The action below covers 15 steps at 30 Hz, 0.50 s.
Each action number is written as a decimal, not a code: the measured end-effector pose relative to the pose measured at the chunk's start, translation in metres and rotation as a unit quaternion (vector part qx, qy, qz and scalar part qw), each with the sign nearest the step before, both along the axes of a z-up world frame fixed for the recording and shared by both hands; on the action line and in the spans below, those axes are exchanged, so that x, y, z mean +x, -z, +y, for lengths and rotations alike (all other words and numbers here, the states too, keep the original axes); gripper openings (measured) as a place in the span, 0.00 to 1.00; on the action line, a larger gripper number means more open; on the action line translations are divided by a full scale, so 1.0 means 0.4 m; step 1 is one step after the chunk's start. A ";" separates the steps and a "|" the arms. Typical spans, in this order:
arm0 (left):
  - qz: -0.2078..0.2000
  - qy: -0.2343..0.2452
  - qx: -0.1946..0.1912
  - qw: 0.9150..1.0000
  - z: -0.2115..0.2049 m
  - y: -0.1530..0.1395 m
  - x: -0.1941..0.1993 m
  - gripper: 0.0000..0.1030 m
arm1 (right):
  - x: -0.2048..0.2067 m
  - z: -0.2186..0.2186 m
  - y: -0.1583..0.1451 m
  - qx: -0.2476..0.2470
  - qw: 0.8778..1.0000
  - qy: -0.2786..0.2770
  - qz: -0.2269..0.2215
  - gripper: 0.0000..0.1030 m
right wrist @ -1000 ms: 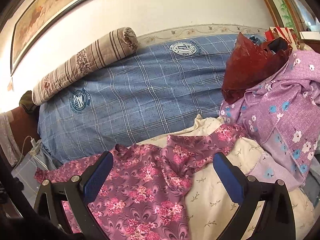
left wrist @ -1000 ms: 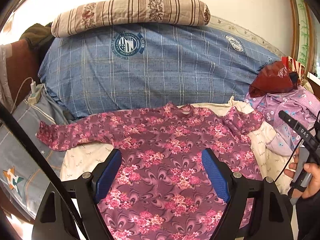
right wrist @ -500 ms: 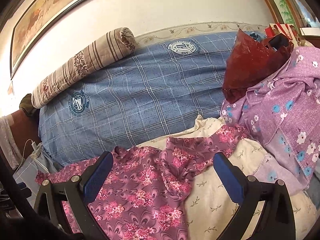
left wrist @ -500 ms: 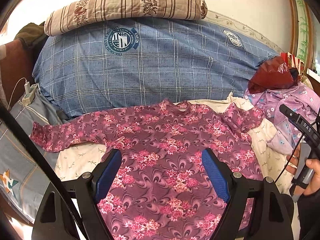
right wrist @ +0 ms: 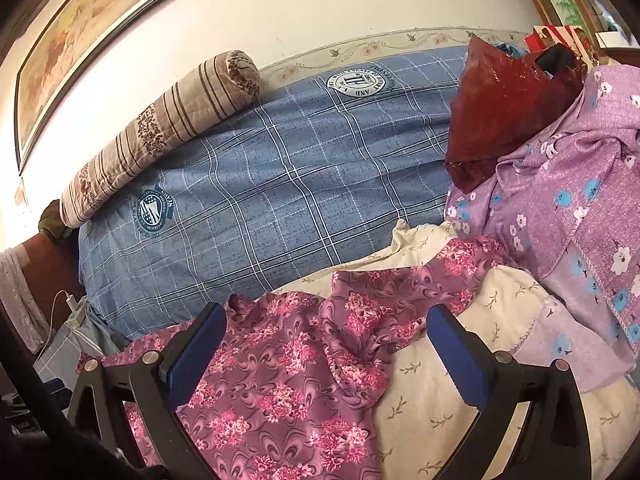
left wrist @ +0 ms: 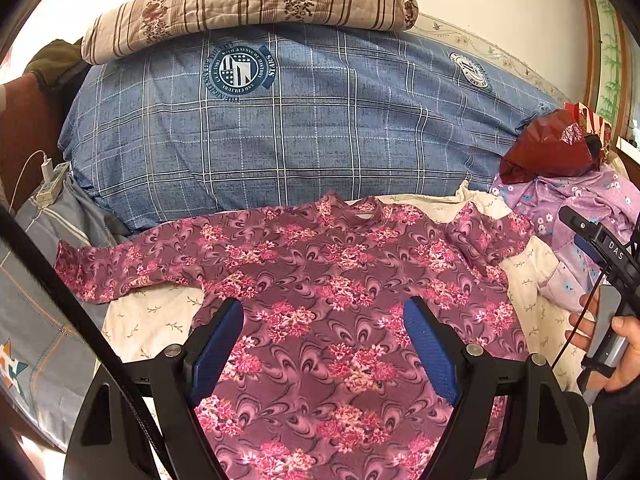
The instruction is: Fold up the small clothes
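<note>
A maroon long-sleeved top with pink flowers [left wrist: 340,304] lies flat, front up, on a cream sheet [left wrist: 148,316]. Its left sleeve [left wrist: 120,264] is stretched out to the left. Its right sleeve [left wrist: 488,236] is bunched and folded back. My left gripper [left wrist: 324,332] is open and empty above the top's body. My right gripper [right wrist: 324,344] is open and empty above the top's right shoulder and crumpled sleeve [right wrist: 400,292]. The right gripper's body and the hand that holds it [left wrist: 608,304] show at the right edge of the left wrist view.
A big blue checked quilt [left wrist: 300,132] rises behind the top, with a striped bolster [left wrist: 248,4] on it. A pile of lilac flowered cloth [right wrist: 580,208] and a dark red plastic bag [right wrist: 504,104] sit at the right. A power strip with a white cable [left wrist: 50,184] lies at the left.
Both grippers have drifted slightly and stay open. The left view now shows more of the quilt, with the top lower in frame. The top has not moved.
</note>
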State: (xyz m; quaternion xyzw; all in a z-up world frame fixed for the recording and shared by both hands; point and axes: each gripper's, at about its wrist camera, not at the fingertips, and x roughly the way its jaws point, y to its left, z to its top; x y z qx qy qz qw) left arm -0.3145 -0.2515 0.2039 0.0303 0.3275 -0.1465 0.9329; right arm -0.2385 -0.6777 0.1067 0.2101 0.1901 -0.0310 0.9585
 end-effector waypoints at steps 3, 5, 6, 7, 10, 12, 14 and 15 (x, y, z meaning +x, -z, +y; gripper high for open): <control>0.003 0.000 0.001 1.000 -0.007 0.010 0.005 0.80 | 0.008 -0.003 0.005 0.004 1.000 0.000 0.000 0.97; 0.004 0.000 0.001 1.000 -0.008 0.013 0.011 0.80 | 0.013 -0.006 0.010 0.008 1.000 -0.001 0.001 0.98; 0.005 0.000 0.002 1.000 -0.012 0.016 0.014 0.80 | 0.015 -0.007 0.013 0.010 1.000 -0.001 0.000 0.97; 0.006 0.001 0.002 1.000 -0.011 0.018 0.017 0.80 | 0.017 -0.007 0.015 0.012 1.000 -0.002 0.000 0.98; 0.012 0.002 0.001 1.000 -0.020 0.027 0.030 0.80 | 0.031 -0.006 0.022 0.017 1.000 -0.010 0.002 0.98; 0.015 0.003 0.000 1.000 -0.028 0.030 0.039 0.80 | 0.037 -0.005 0.029 0.025 1.000 -0.016 -0.001 0.98; 0.016 0.004 0.000 1.000 -0.036 0.032 0.047 0.80 | 0.045 -0.005 0.037 0.040 0.999 -0.025 -0.005 0.98; 0.016 0.005 0.001 1.000 -0.041 0.033 0.050 0.80 | 0.048 -0.005 0.042 0.045 0.999 -0.025 -0.005 0.98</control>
